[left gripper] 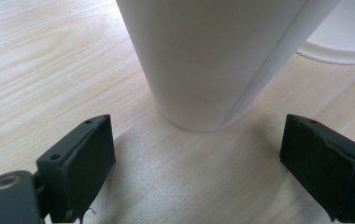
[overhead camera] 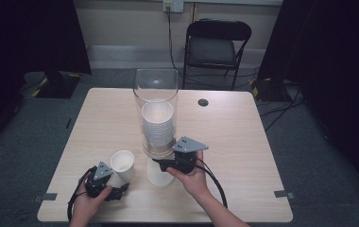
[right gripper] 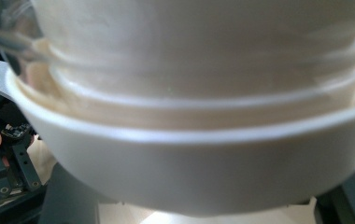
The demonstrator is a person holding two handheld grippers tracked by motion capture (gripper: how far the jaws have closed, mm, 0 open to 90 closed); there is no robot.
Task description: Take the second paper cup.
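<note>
Left gripper [left gripper: 199, 163] jaws spread wide before a paper cup [left gripper: 213, 60]; right gripper [overhead camera: 168, 164] jaws' spread unclear

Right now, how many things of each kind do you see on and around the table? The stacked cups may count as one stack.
Loose paper cups: 2, one upright, one under the tube
Cup stacks: 1
Clear tubes: 1
Grippers: 2, left, right
Folding chairs: 1
Tables: 1
Total: 8

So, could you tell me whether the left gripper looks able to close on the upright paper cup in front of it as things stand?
Probably yes. The left gripper is open, and the upright paper cup stands on bare table just ahead of the gap, nothing between. It likely needs a short push forward first.
</note>
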